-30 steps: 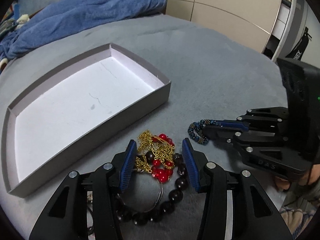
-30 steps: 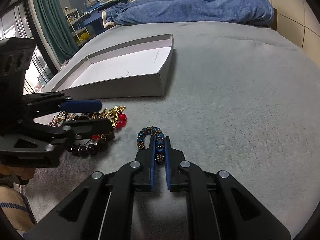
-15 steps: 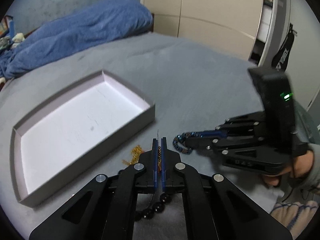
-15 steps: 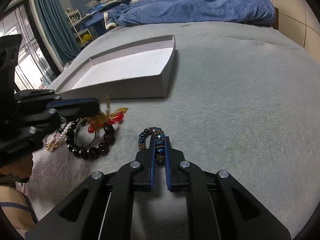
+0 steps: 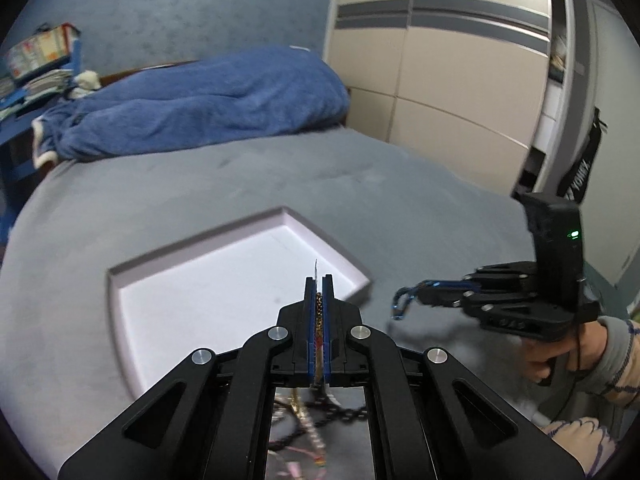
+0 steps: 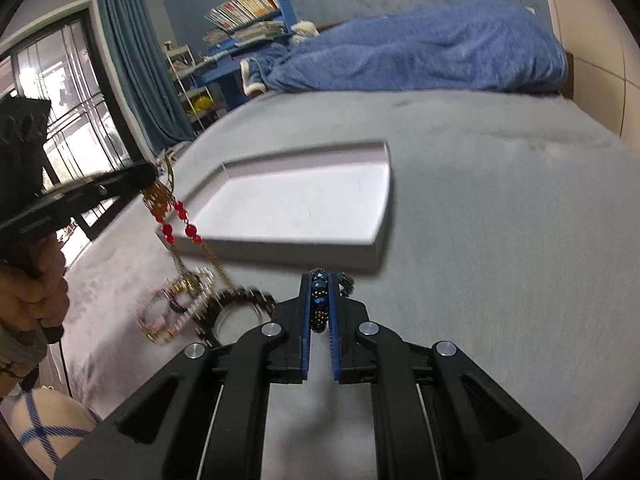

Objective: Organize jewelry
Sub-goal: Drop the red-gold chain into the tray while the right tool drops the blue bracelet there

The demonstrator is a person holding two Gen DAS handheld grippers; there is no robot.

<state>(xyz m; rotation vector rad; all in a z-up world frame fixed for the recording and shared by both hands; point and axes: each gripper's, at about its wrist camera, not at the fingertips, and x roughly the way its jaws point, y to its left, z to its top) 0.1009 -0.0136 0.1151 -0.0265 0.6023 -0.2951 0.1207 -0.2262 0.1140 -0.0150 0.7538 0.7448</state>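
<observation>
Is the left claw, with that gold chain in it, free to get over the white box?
Probably yes. The left gripper, shut on the gold chain, already hangs above the tray's near edge. Nothing blocks it, though a tangle of other jewelry dangles from the chain.

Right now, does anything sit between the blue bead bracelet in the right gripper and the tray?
Nothing visible does. The right gripper holds the blue bead bracelet just short of the tray; only bare bedcover lies between. The gold chain necklace hangs off to the left.
</observation>
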